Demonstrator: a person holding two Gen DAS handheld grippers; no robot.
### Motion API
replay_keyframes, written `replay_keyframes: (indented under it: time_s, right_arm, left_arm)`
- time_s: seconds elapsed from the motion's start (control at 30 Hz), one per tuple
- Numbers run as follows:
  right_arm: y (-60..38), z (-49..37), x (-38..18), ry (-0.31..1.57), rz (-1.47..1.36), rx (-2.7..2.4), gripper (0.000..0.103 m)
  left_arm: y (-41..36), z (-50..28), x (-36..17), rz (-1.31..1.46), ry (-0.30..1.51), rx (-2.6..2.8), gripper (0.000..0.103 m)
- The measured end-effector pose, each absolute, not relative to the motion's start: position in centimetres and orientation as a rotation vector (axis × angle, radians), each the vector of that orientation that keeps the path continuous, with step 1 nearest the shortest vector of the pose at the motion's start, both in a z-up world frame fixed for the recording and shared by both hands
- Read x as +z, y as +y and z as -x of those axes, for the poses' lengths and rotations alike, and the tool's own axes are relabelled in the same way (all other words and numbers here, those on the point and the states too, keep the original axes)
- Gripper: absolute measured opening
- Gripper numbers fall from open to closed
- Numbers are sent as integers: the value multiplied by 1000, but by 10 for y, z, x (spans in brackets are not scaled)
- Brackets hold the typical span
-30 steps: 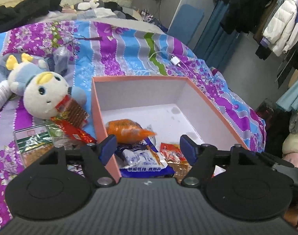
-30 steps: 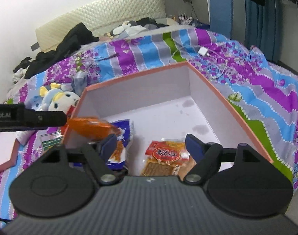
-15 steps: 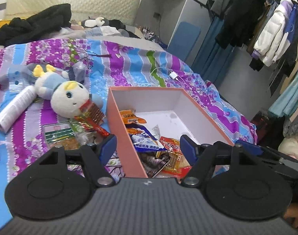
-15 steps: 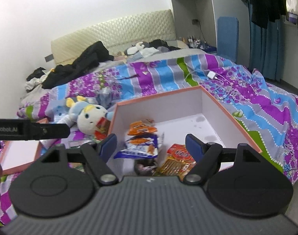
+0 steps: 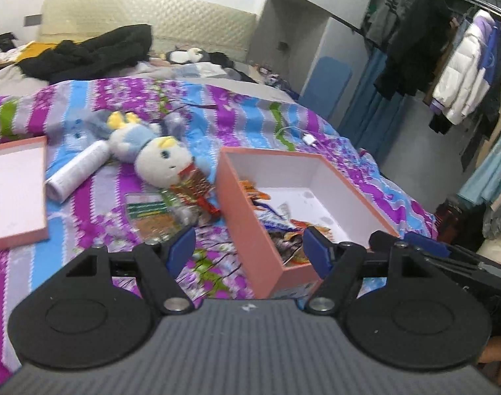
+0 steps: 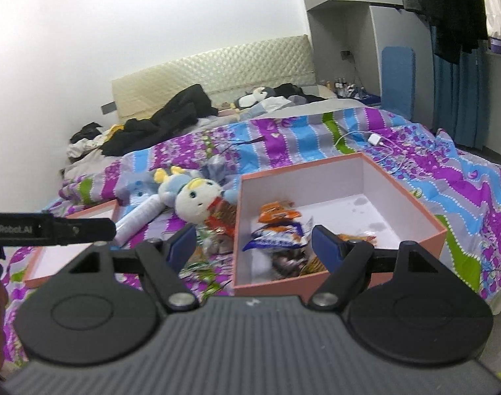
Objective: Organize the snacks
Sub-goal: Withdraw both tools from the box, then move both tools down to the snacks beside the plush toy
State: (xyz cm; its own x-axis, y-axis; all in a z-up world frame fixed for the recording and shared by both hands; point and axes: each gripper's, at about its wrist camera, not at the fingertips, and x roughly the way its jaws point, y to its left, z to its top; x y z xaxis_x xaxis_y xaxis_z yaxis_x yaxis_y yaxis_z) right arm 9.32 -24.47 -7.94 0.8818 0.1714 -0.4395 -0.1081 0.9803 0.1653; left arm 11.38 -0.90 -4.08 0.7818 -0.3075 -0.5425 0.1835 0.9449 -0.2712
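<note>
A pink box (image 5: 247,217) (image 6: 411,210) with a white inside lies on the bed and holds several snack packets, among them an orange one (image 6: 276,210) and a blue-white one (image 6: 276,235). More snack packets (image 5: 151,212) lie on the quilt left of the box, beside the plush toy. My left gripper (image 5: 248,248) is open and empty, above the box's near corner. My right gripper (image 6: 255,243) is open and empty, held back from the box's near wall.
A plush toy (image 5: 161,161) and a white tube (image 5: 75,172) lie left of the box. The pink box lid (image 5: 13,191) lies further left. A charger and cable (image 5: 308,138) lie beyond the box. Clothes hang at the right (image 5: 458,75).
Both grippers have pulled back and up from the box, so it looks smaller and more of the bed shows. Both stay open and empty.
</note>
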Motion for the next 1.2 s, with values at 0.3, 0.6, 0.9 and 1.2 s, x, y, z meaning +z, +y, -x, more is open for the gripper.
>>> replay_keyframes:
  time_s: [0.3,0.6,0.9,1.2]
  right_arm:
    - [-212,-88,-89,467,-124,258,78]
    - [-203,-64,-92,460,-93,286,78]
    - [-187,-53,-109,459,-2,294,77]
    - [-169,-83,-134,497,85,289,74]
  left_arm:
    - [33,-69,-44,248,612,-150,76]
    - [43,-53,-64,295,622,-102,79]
    - [51,-53,-97,371,662,-109,79]
    - [73,-99,-135,460,714,-121,79]
